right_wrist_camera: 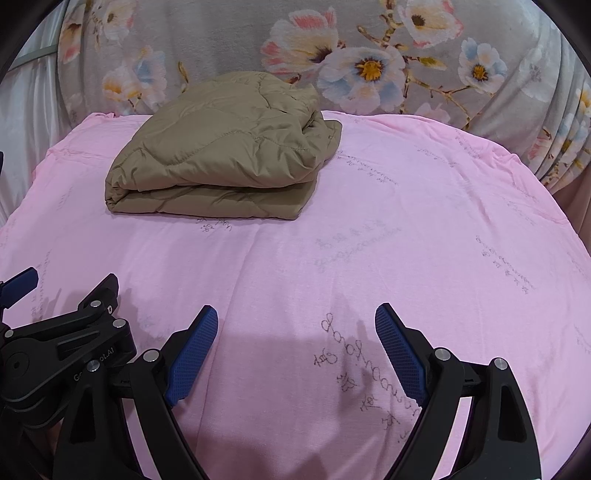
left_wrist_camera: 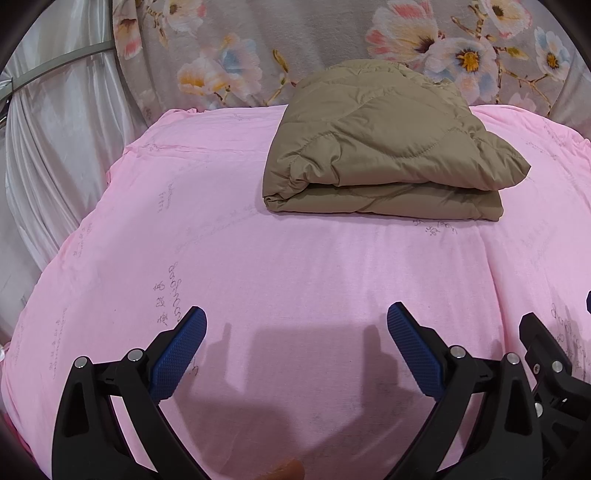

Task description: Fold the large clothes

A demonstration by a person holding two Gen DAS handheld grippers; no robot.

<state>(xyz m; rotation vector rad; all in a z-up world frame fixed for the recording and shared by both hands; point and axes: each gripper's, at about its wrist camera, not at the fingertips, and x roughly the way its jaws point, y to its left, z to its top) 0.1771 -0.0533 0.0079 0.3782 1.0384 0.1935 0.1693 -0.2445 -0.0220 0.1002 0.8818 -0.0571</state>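
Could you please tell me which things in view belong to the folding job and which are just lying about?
Job:
- folded tan quilted garment
- left gripper, open
- right gripper, open
- pink sheet under it

Lying about:
- floral cloth behind
- white curtain

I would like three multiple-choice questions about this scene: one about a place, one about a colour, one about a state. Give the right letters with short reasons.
1. Where does the folded jacket lie?
A. on the far part of the pink sheet
B. between the left gripper's fingers
C. on the floor

2. What colour are the fingers' pads?
A. red
B. blue
C. white

3. What state is the right gripper in?
A. shut on the jacket
B. shut on the sheet
C. open, holding nothing

Answers: 1 A, it rests near the floral curtain, far from both grippers. 2 B, the ribbed pads are blue. 3 C, its fingers stand wide apart over bare sheet.
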